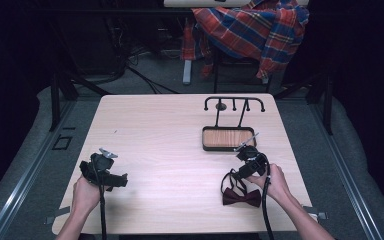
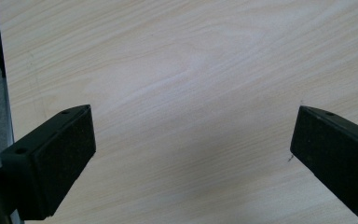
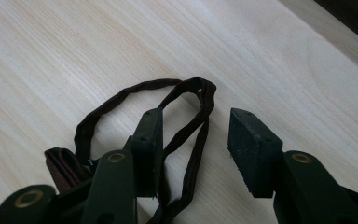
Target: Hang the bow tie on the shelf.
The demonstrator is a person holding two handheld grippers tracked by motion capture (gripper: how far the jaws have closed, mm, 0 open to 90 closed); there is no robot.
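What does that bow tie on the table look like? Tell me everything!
The bow tie is dark red, looks like soft cloth, and lies flat near the table's front edge. Its thin dark strap curls in loops on the wood. The right gripper straddles a strap loop, jaws partly apart; whether a pad touches the strap is unclear.

A recording lab, dark all round: one lit desk [image 1: 170, 150], tangled cables [image 1: 130, 60] behind, metal floor rails [image 1: 25, 170], grey matting [image 1: 30, 130] underfoot.

table [image 1: 170, 150]: pale matt wood grain | bow tie [image 1: 241, 196]: dark cloth, perhaps satin
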